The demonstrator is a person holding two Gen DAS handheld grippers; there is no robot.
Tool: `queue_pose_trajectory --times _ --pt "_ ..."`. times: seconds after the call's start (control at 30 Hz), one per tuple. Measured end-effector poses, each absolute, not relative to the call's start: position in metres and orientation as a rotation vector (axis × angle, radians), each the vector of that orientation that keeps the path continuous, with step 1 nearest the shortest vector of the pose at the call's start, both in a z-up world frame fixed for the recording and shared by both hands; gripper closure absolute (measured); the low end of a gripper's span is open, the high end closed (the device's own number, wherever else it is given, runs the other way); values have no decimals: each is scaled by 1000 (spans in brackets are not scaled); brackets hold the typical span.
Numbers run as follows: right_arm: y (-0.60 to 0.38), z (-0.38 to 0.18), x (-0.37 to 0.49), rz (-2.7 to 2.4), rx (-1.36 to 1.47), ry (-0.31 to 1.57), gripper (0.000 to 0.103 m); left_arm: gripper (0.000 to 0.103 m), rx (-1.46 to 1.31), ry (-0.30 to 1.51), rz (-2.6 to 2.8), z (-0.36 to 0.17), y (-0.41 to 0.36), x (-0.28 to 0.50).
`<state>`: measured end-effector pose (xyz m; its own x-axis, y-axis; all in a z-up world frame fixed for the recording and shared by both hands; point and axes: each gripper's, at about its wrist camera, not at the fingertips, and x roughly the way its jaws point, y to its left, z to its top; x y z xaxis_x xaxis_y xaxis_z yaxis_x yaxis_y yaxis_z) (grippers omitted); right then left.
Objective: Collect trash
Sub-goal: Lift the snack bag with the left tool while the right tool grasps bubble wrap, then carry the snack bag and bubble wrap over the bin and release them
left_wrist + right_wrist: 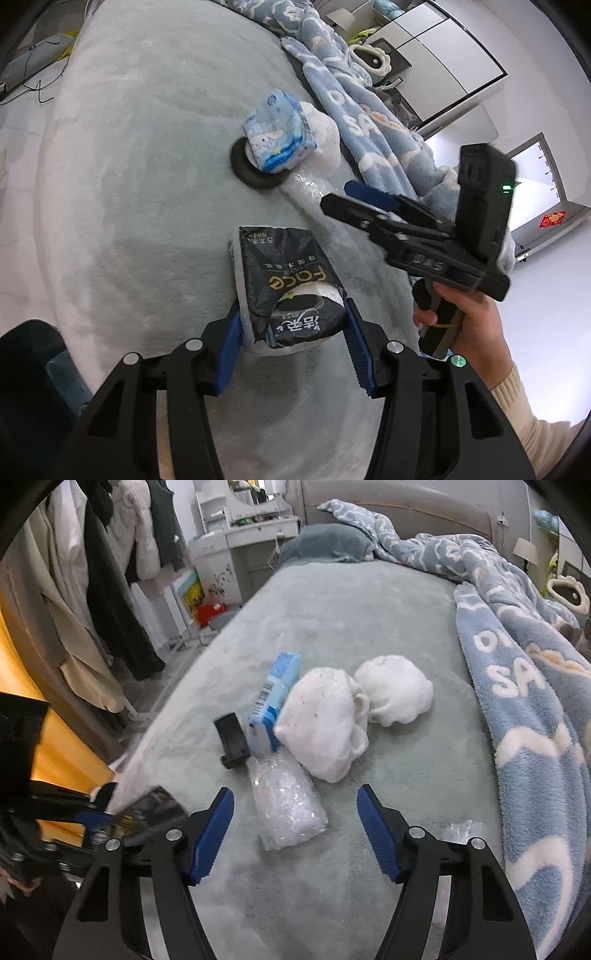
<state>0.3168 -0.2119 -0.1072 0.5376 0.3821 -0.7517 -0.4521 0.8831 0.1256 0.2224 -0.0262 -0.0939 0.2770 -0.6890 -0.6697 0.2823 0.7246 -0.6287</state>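
The left claw (291,325) pinches the black tissue pack (284,284) at the lower centre of the left wrist view, its pads pressing a soft, light wrapper that crumples rather than slips. The right claw (295,830) is spread with nothing between its pads, hovering above the clear plastic bag (288,805) at centre frame. That bag looks flimsy and slick; the bunched near end seems the best bite. Just beyond it lie the blue tissue pack (273,698) and white fluffy bundles (325,720). The bed (351,609) offers open room upward; the blue blanket (524,701) crowds the right.
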Motion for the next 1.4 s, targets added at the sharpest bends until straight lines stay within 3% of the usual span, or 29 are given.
queue_pose_trajectory --times 0.47,0.9,1.4 --pt "-190 -123 327 447 -100 974 63 48 -466 1040 -550 -80 38 214" --pt "-183 -112 303 324 -59 978 66 48 -402 997 -367 -74 98 195" --pt "-153 -85 261 338 8 911 66 48 -235 1036 -178 -102 130 173"
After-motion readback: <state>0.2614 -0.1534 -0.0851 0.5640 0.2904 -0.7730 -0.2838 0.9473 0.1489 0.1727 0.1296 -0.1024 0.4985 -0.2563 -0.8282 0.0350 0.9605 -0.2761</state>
